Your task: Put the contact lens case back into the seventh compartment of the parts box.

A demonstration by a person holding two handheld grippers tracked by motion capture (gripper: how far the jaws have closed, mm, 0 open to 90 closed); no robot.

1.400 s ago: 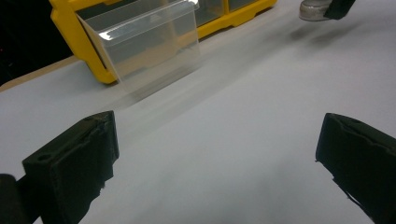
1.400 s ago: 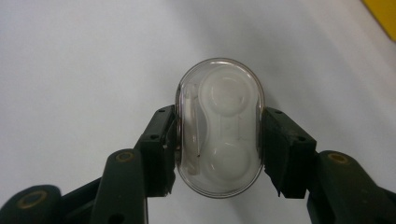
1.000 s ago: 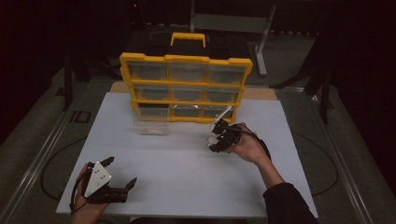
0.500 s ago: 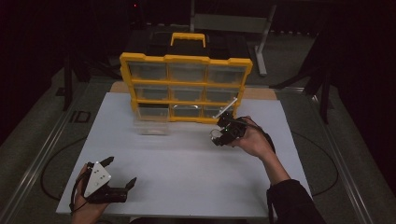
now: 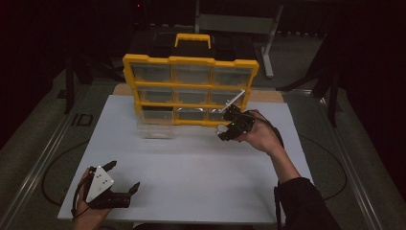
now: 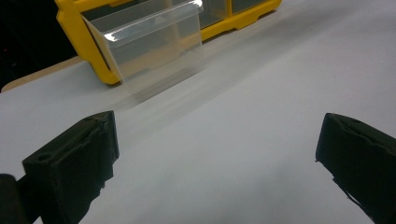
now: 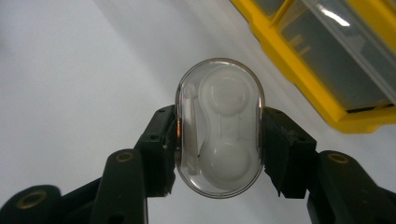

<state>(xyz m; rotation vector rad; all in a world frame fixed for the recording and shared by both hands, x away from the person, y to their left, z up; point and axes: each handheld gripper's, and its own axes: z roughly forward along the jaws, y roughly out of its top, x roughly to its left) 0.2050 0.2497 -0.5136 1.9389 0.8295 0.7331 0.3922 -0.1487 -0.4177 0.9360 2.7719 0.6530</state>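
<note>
My right tongs point(image 7: 219, 149) are clamped on a small clear case point(image 7: 219, 128), one black pad pressed against each long side of it, so the case stands upright between the jaws with its rounded ends up and down. Through the clear shell I see a white insert with two round wells, one above the other. In the high view the right tongs point(image 5: 229, 130) sit right of centre on the far part of the white table point(image 5: 201, 177), held above the surface just in front of the lower right corner of the yellow organizer point(image 5: 190, 88), and the case point(image 5: 222, 130) shows as a pale spot at their tip. The organizer stands upright at the far edge of the table, with three rows of clear drawers and a yellow handle on top. One clear drawer point(image 5: 155, 123) is out of its lower left slot and sits on the table just in front of it. My left tongs point(image 5: 122, 176) rest at the near left corner of the table, jaws spread wide with nothing between them. From the left tongs point(image 6: 217, 154) I look across bare white table toward that drawer point(image 6: 154, 44), which is well apart from the jaws.
</note>
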